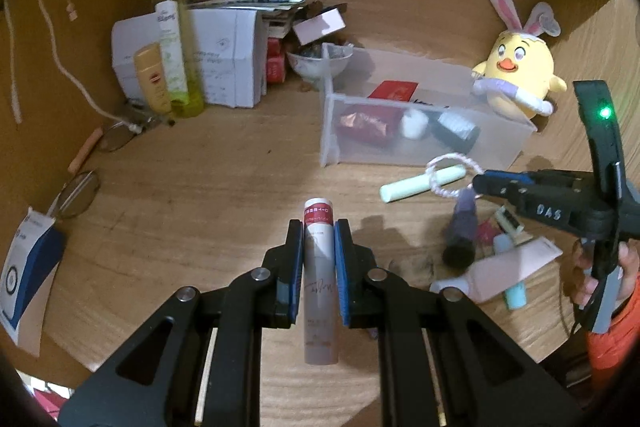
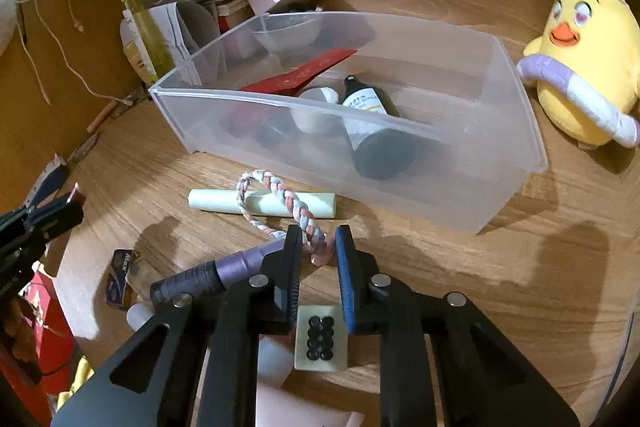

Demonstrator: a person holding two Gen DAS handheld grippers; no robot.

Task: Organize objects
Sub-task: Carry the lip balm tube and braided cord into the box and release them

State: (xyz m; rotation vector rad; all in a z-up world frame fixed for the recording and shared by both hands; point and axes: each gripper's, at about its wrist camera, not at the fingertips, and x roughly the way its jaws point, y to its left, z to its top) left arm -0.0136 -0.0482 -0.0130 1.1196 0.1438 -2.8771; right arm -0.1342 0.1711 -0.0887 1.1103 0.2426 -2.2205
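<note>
1. We see the white tube with red label (image 1: 319, 279) clamped between the blue pads of the left gripper (image 1: 319, 247), jaws narrowed onto it from both sides; tube lies lengthwise along the fingers, above the wooden desk (image 1: 200, 211).
2. Right gripper (image 2: 318, 247) sits partly open around the braided hair tie (image 2: 280, 203); the loop's near end lies between its fingers, and we cannot tell if the pads press it.
3. Hair tie loop drapes over the pale green tube (image 2: 262, 205), which lies flat just in front of the clear plastic bin (image 2: 440, 187).
4. Bin holds a dark bottle with white label (image 2: 366, 119), a red card (image 2: 304, 75) leaning on its wall, and a white round item (image 2: 316, 107).
5. Purple-black brush handle (image 2: 208, 275) lies just left of the right gripper; a small card with black rings (image 2: 319, 343) lies under it.
6. Yellow chick plush with bunny ears (image 2: 580, 67) stands right of the bin.
7. Green spray bottle (image 1: 176, 39) and white boxes (image 1: 224, 59) stand far left at the back wall.
</note>
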